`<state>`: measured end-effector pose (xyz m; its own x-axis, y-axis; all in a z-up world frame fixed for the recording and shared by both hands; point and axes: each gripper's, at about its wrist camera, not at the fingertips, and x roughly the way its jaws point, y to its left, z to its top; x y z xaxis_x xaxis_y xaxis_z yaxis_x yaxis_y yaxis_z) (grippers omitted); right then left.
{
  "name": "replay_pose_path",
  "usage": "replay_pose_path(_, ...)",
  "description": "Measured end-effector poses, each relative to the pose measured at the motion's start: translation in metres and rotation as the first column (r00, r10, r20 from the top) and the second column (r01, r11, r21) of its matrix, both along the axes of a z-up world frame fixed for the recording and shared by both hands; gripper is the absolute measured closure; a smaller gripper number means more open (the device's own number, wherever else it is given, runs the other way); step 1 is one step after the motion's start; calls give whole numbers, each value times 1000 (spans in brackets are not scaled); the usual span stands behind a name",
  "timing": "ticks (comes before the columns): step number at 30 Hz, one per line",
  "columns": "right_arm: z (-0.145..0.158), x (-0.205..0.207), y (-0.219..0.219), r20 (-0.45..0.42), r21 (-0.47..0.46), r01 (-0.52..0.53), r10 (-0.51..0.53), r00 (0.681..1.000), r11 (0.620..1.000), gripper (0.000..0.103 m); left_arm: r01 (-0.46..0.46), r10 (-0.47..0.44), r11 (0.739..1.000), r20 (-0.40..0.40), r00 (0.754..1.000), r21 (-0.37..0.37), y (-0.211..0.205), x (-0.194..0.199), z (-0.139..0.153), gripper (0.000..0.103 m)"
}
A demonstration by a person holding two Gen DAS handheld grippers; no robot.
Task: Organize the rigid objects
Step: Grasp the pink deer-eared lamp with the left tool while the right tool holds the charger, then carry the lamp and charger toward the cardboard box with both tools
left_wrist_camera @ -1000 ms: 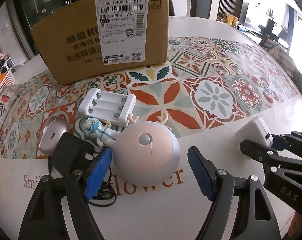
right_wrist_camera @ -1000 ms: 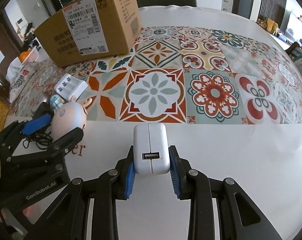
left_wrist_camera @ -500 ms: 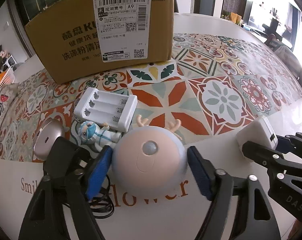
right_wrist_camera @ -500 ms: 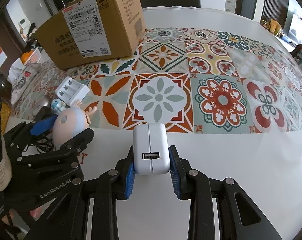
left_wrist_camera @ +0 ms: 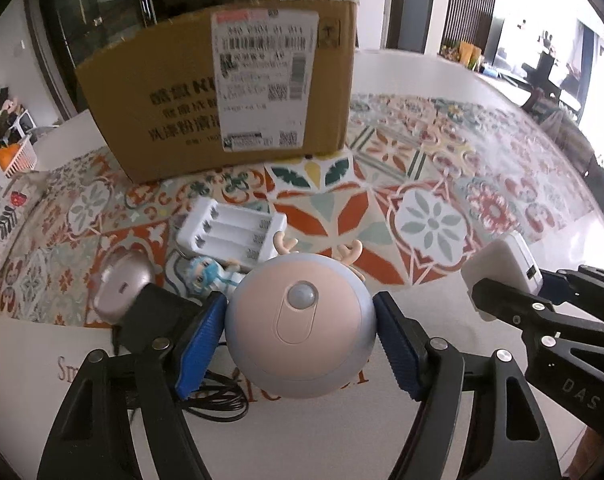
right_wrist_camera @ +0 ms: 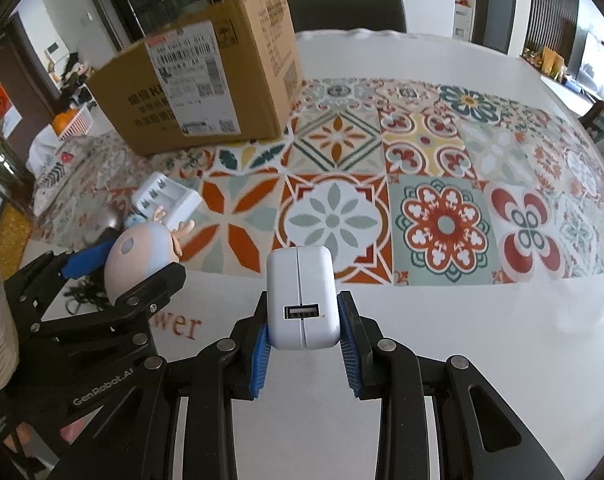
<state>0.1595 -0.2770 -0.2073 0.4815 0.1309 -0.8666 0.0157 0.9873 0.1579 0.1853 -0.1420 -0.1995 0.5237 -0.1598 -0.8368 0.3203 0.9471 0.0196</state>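
- 2 grippers are at work over a white table (right_wrist_camera: 482, 340) spread with a patterned tile cloth (right_wrist_camera: 442, 216).
- The left gripper (left_wrist_camera: 299, 346) has its blue pads (left_wrist_camera: 199, 350) pressed against both sides of a round pink-and-grey night light (left_wrist_camera: 302, 338) with small antlers; its jaws have just been closing onto it, and they stand about half wide around the ball.
- From the right wrist view the same night light (right_wrist_camera: 141, 256) sits between the left gripper's (right_wrist_camera: 121, 264) black fingers, at the near left edge of the cloth.
- The right gripper (right_wrist_camera: 304, 344) is clamped narrow on a white USB charger block (right_wrist_camera: 302, 296), its port facing the camera; the block sits above the bare white table, just short of the cloth's edge.
- In the left wrist view that charger block (left_wrist_camera: 498, 268) shows at the far right, pinched in the right gripper's (left_wrist_camera: 514, 292) black arms.
- Just behind the night light lie a white battery charger (left_wrist_camera: 231, 232) with 4 slots, a small blue-haired figurine (left_wrist_camera: 207, 278) and a silver domed gadget (left_wrist_camera: 119, 290).
- A black cable (left_wrist_camera: 217, 400) is coiled on the table under the left finger.
- A cardboard box (left_wrist_camera: 221, 92) with a shipping label stands on the cloth at the back, well apart from both grippers.
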Motion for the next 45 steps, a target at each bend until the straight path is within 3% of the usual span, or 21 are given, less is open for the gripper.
replay_pose_path(22,98,11,46,210,-11,-53,54,976,999,72,-44,51,998,204,978,-40,52,2,112,29)
replay_pose_path(45,155,69,77,351,-40,-79,88,932,996,72,-39,56,998,320,946,-58,82,48,173,29)
